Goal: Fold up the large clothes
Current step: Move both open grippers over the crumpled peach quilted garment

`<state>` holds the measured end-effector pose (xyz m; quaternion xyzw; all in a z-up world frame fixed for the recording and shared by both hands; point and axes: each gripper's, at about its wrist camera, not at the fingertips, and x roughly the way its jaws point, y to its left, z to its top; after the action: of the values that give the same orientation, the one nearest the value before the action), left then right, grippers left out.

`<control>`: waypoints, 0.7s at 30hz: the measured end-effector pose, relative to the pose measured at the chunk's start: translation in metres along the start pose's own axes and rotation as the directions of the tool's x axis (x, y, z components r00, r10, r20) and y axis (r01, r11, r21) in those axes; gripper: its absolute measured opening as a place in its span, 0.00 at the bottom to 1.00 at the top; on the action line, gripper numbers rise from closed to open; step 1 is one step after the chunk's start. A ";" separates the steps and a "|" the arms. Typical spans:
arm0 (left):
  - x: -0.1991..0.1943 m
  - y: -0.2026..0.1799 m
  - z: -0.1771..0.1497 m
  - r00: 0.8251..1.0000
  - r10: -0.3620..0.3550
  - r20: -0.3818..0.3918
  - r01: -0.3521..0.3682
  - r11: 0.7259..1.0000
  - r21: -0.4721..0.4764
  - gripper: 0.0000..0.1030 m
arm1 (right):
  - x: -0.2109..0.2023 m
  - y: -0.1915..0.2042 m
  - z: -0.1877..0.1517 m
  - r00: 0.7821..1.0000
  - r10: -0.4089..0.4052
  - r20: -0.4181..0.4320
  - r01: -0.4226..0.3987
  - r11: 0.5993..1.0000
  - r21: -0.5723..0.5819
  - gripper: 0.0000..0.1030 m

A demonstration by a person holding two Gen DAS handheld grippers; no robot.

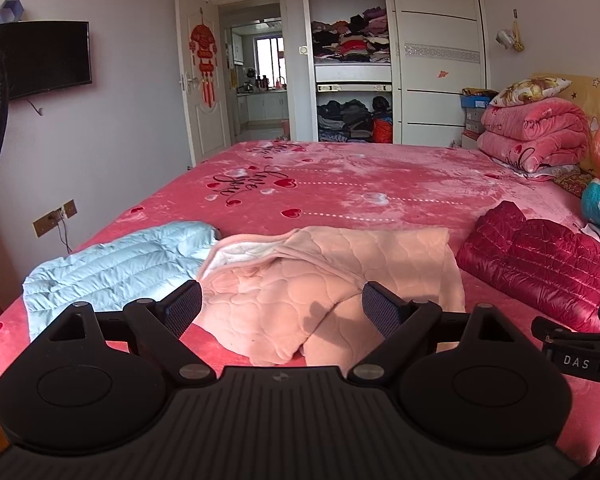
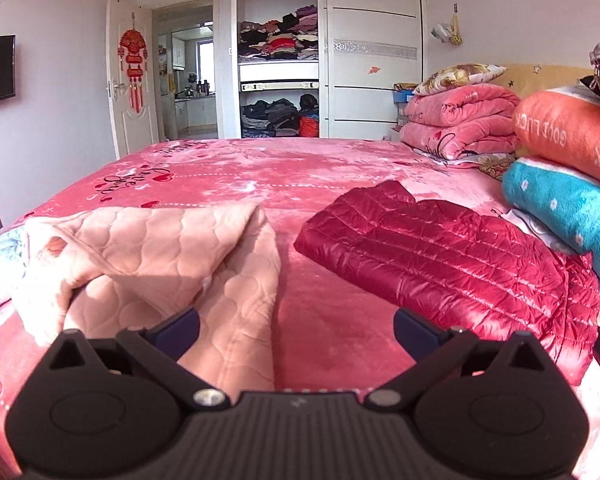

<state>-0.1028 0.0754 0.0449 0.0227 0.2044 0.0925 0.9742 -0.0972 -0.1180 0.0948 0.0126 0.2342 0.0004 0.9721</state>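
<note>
A peach quilted garment point(image 1: 320, 276) lies crumpled at the near edge of the pink bed point(image 1: 340, 184); it also shows at the left of the right wrist view as the peach garment point(image 2: 172, 252). My left gripper point(image 1: 282, 312) hovers open just above its near part, nothing between the fingers. My right gripper point(image 2: 296, 330) is open too, above bare bedspread point(image 2: 332, 320), its left finger point(image 2: 176, 330) over the garment's right edge. A folded light-blue puffer jacket point(image 1: 116, 264) lies to the left. A folded dark-red puffer jacket point(image 2: 440, 252) lies to the right.
Stacked folded blankets point(image 2: 460, 120) and pillows point(image 2: 568, 160) fill the bed's right side by the headboard. An open wardrobe point(image 1: 352, 60) with clothes stands beyond the bed, beside an open door point(image 1: 204, 80). A wall TV point(image 1: 44, 56) hangs left. The right gripper's body point(image 1: 576, 348) shows at the left view's right edge.
</note>
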 end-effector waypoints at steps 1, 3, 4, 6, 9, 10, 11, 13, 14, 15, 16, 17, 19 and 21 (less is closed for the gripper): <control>-0.003 0.003 -0.002 1.000 0.006 0.005 -0.006 1.000 -0.001 1.00 | -0.007 0.005 0.002 1.000 0.010 0.012 -0.010 1.000 -0.001 0.99; -0.010 0.009 -0.003 0.999 0.030 0.015 -0.030 1.000 -0.007 1.00 | -0.017 0.014 0.009 0.999 0.035 0.029 -0.035 0.999 -0.007 0.99; -0.013 0.013 -0.005 0.999 0.035 0.017 -0.034 0.999 -0.011 1.00 | -0.020 0.018 0.013 0.998 0.045 0.033 -0.044 0.999 -0.013 0.99; -0.019 0.019 -0.006 0.998 0.051 0.028 -0.050 0.998 -0.025 1.00 | -0.030 0.026 0.020 0.997 0.060 0.051 -0.059 0.998 -0.019 0.99; -0.030 0.030 -0.014 0.997 0.071 0.041 -0.070 0.997 -0.039 1.00 | -0.043 0.039 0.030 0.994 0.083 0.076 -0.080 0.996 -0.039 0.99; -0.035 0.035 -0.018 0.996 0.077 0.043 -0.075 0.996 -0.044 1.00 | -0.047 0.042 0.033 0.992 0.094 0.080 -0.091 0.995 -0.042 0.99; -0.039 0.037 -0.021 0.996 0.083 0.045 -0.080 0.996 -0.049 1.00 | -0.051 0.045 0.035 0.991 0.104 0.086 -0.101 0.994 -0.041 0.99; -0.048 0.044 -0.029 0.995 0.090 0.050 -0.087 0.995 -0.057 1.00 | -0.060 0.051 0.039 0.987 0.129 0.098 -0.126 0.991 -0.036 0.99; -0.053 0.045 -0.027 0.994 0.096 0.052 -0.093 0.994 -0.060 1.00 | -0.064 0.053 0.041 0.985 0.140 0.101 -0.137 0.990 -0.036 0.99; -0.058 0.046 -0.026 0.993 0.104 0.054 -0.101 0.993 -0.063 1.00 | -0.067 0.056 0.043 0.983 0.148 0.105 -0.144 0.989 -0.040 0.99; -0.061 0.045 -0.026 0.993 0.109 0.054 -0.105 0.992 -0.065 1.00 | -0.070 0.059 0.045 0.982 0.154 0.110 -0.149 0.988 -0.045 0.99; -0.066 0.047 -0.016 0.992 0.114 0.056 -0.110 0.992 -0.067 1.00 | -0.075 0.061 0.046 0.980 0.160 0.115 -0.155 0.987 -0.047 0.99; -0.074 0.051 -0.019 0.991 0.121 0.059 -0.116 0.990 -0.075 1.00 | -0.082 0.067 0.049 0.978 0.170 0.120 -0.165 0.985 -0.052 0.99; -0.078 0.055 -0.016 0.991 0.125 0.058 -0.119 0.989 -0.084 1.00 | -0.087 0.071 0.052 0.978 0.174 0.117 -0.168 0.984 -0.055 0.99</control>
<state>-0.1891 0.1149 0.0654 -0.0011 0.1678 0.1593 0.9729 -0.1505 -0.0485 0.1819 0.0107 0.1727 0.0885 0.9809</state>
